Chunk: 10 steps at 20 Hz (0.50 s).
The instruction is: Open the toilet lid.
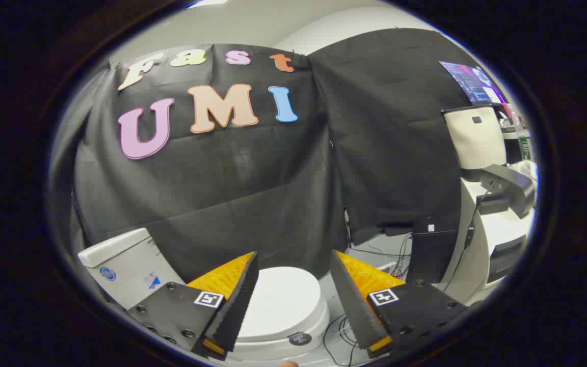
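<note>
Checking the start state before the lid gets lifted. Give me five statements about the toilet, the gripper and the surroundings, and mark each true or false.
1. The toilet lid is down. True.
2. The gripper is shut on the lid. False: its fingers stand apart, open, with the lid seen between them, and neither presses on it.
3. The tank stands beside the lid, by one finger. True.
4. The lid is black. False: it is white.
5. Cables lie on the floor past the toilet, below the black cloth. True.
</note>
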Each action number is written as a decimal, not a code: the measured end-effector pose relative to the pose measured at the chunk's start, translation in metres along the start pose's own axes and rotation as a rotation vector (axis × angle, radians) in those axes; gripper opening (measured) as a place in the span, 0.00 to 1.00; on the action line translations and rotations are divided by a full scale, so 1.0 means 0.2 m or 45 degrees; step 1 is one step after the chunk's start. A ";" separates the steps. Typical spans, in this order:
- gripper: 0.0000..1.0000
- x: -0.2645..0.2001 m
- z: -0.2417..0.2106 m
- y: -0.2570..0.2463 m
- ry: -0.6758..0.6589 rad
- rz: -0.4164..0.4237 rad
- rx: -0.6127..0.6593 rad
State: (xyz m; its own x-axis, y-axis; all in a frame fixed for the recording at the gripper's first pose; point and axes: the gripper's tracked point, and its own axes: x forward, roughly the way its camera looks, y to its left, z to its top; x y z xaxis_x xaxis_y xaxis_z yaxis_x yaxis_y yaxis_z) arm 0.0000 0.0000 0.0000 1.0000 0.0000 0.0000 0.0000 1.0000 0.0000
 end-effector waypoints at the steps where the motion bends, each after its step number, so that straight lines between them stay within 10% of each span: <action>1: 0.88 0.00 -0.01 -0.01 0.004 -0.004 0.008; 10: 0.88 0.02 -0.05 -0.01 0.038 0.010 0.044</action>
State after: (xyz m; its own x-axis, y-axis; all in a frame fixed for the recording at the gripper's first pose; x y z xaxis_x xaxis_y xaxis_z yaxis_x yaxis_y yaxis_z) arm 0.0050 -0.0013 -0.0109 0.9995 0.0084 -0.0299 -0.0074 0.9994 0.0344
